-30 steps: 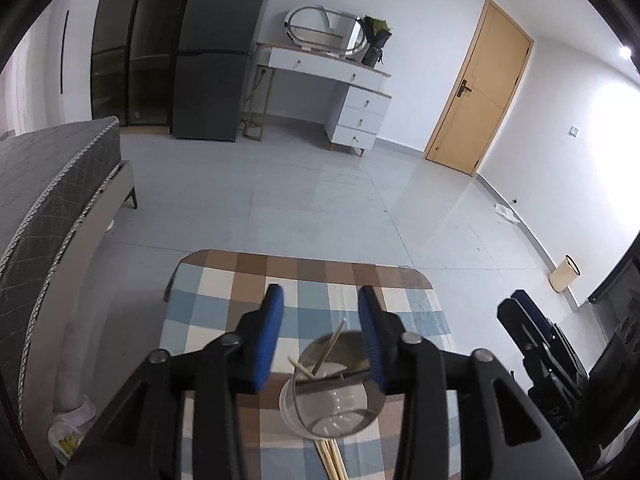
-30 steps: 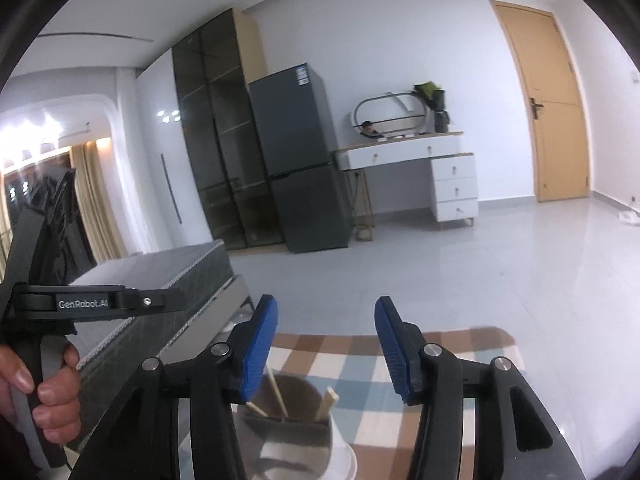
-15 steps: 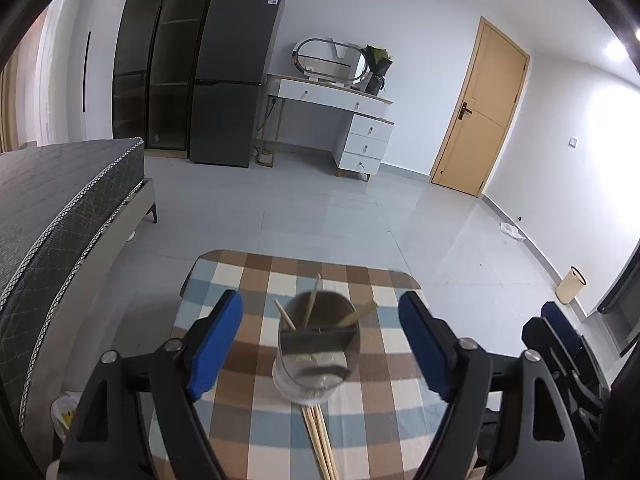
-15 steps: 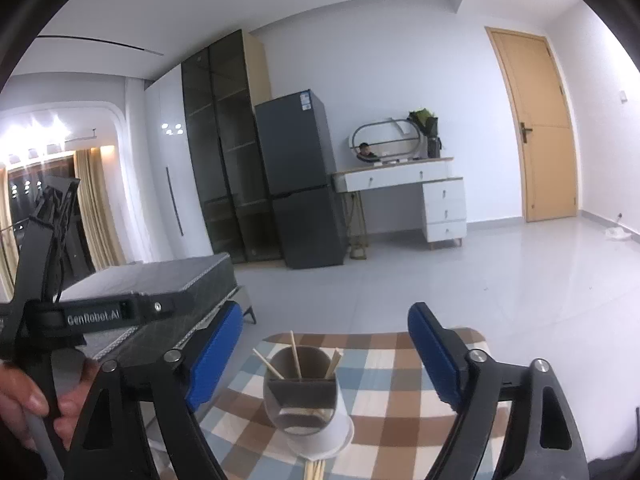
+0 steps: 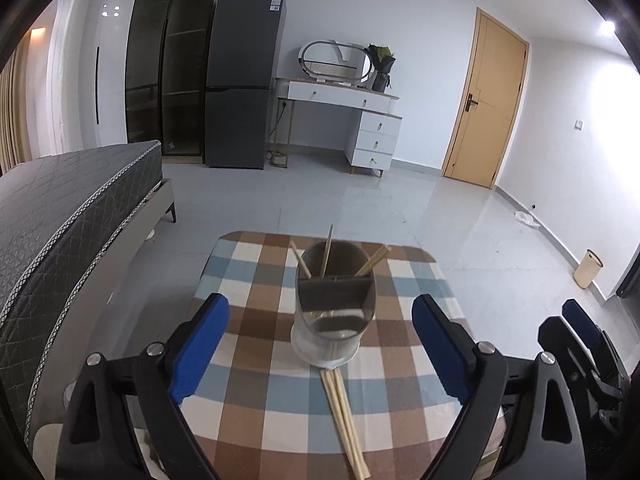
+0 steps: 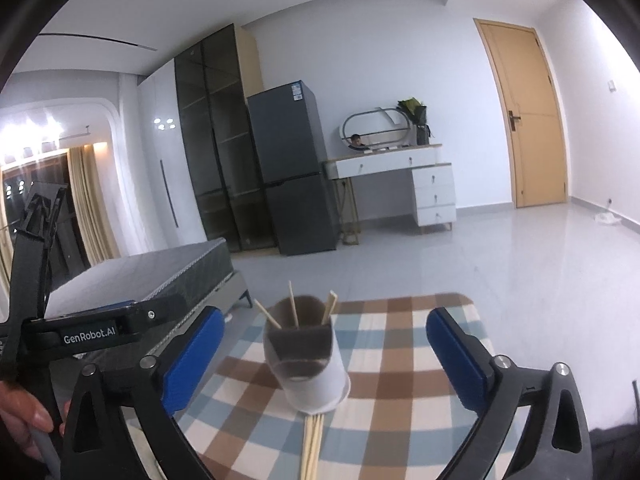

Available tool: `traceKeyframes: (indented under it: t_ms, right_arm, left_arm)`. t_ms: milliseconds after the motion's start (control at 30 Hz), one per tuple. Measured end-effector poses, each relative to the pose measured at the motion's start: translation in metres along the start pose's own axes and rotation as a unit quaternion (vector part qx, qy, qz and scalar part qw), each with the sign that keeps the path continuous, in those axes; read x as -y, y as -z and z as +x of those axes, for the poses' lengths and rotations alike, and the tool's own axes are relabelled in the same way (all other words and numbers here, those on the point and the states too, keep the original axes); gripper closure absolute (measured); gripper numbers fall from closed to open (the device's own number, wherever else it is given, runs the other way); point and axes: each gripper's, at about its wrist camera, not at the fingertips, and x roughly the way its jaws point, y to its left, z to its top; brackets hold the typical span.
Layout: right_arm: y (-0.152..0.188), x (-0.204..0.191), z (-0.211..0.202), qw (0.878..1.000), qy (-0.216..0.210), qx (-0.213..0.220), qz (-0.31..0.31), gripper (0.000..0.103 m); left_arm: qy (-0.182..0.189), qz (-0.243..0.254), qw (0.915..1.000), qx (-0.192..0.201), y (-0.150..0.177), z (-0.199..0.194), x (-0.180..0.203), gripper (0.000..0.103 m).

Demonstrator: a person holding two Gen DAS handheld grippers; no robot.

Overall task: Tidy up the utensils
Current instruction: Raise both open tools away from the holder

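Where checked cloth (image 5: 276, 396) lies, slim wooden chopsticks (image 5: 345, 412) (pale) rest.

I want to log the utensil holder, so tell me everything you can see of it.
The utensil holder is an upright grey-brown cylinder with an inner divider that splits it into compartments, seated in a pale saucer-like base. It looks like plastic. It stands on the checked tablecloth. Three chopsticks lean in its far compartment; the near one looks empty. More loose chopsticks lie on the cloth, their ends reaching its base. Neither hand-held gripper touches it.
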Motion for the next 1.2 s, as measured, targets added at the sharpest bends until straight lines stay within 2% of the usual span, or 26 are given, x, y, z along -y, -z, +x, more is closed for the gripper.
traceKeyframes:
  t_ms: [167,433,567,767,1033,1200]
  right_arm:
    - [0.020,-0.001,-0.001,1.000,-0.015,-0.021,0.006,0.000]
    - [0.045,-0.003,0.010,0.998,-0.007,-0.061,0.003,0.000]
    - [0.058,-0.005,0.013,0.998,0.012,-0.066,-0.009,0.000]
    - [0.068,-0.004,0.026,0.995,0.015,-0.094,-0.011,0.000]
    - [0.085,-0.006,0.053,0.988,0.020,-0.153,-0.021,0.000]
    - [0.095,-0.005,0.076,0.979,0.025,-0.200,-0.031,0.000]
  left_arm:
    - [-0.011,0.000,0.9999,0.002,0.016,0.000,-0.005,0.013]
    - [-0.028,0.008,0.9996,0.000,0.038,0.009,-0.006,0.013]
    - [-0.032,0.003,0.9994,-0.014,0.047,0.021,-0.011,0.013]
    - [-0.040,0.001,0.9987,-0.032,0.056,0.040,-0.016,0.013]
    - [-0.039,-0.024,0.9954,-0.084,0.073,0.076,-0.027,0.013]
    - [-0.062,-0.048,0.9893,-0.123,0.083,0.099,-0.049,0.013]
